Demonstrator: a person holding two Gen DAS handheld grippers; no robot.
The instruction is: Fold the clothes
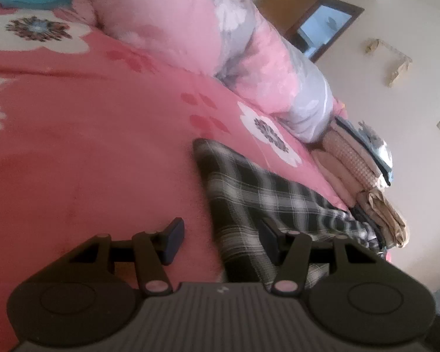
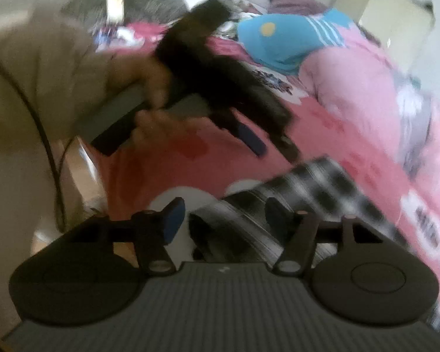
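A black-and-white plaid garment (image 1: 267, 193) lies crumpled on the pink flowered bedsheet (image 1: 88, 146). In the left wrist view my left gripper (image 1: 223, 239) hovers open over the garment's near edge. Its left finger is above bare sheet and its right finger above the plaid cloth, and no pad presses on anything. The right wrist view is blurred. There my right gripper (image 2: 224, 223) stands open just over the plaid garment (image 2: 308, 187), with cloth showing in the gap but not pinched. A hand (image 2: 152, 117) holds the left gripper (image 2: 271, 146) beyond it, pointing down at the sheet.
A rolled pink-and-grey quilt (image 1: 249, 58) lies along the bed's far side. A stack of folded clothes (image 1: 360, 170) sits at its end by the wall. A blue garment (image 2: 293, 38) lies further up the bed. A beige sleeve (image 2: 44, 67) and a cable fill the left of the right wrist view.
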